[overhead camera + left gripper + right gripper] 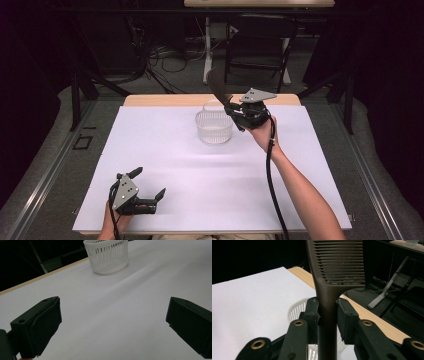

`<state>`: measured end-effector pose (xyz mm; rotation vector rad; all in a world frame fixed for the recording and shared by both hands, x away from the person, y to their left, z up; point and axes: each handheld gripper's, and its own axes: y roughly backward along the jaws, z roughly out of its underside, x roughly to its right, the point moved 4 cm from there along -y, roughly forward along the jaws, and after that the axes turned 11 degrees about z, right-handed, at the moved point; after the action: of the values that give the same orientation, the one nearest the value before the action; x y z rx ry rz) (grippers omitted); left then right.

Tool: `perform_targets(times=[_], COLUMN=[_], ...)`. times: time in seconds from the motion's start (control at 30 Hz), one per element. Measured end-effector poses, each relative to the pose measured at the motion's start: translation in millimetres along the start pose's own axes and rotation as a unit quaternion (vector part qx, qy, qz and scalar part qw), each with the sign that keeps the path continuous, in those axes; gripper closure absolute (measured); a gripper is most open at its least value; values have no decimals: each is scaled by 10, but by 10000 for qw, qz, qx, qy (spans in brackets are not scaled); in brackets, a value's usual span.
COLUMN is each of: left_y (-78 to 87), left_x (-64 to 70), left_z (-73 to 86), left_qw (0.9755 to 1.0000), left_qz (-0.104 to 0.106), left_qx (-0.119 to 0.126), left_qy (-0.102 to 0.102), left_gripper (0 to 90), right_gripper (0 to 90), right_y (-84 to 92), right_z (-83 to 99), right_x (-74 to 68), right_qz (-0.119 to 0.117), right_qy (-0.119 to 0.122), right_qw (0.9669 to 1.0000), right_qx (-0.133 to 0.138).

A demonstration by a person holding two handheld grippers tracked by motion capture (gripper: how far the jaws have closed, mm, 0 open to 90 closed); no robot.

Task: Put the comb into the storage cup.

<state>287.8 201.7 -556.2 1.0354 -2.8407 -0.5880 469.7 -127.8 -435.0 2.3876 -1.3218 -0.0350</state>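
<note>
Surroundings of the work area, seen from above and from the two hand-held cameras.

A white sheet (pixel 165 165) covers the surface (pixel 150 100), whose wooden edge shows along the far side. Beyond it, on the grey floor (pixel 330 110), stand a dark folding chair (pixel 260 45) and a white stand leg (pixel 207 47), with loose cables (pixel 160 55) nearby. A second pale tabletop (pixel 260 2) lies farther back.

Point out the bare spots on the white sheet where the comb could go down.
Free: the wide middle of the white sheet between the basket and the left gripper, and its far left side. Crowded: the far edge, where the right gripper holds the comb beside the basket.
</note>
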Motion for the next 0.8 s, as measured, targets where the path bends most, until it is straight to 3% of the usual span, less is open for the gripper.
perform_targets(times=[0.8], left_y=[-2], left_x=[-4], left_z=[4], left_qw=[10000], left_qz=[-1], left_qx=[-2], left_qy=[14], left_gripper=[0], right_gripper=[722], right_y=[-109], right_z=[-111], right_x=[-7], right_qz=[-53], right_qy=[394], right_qw=[9992], right_qx=[77])
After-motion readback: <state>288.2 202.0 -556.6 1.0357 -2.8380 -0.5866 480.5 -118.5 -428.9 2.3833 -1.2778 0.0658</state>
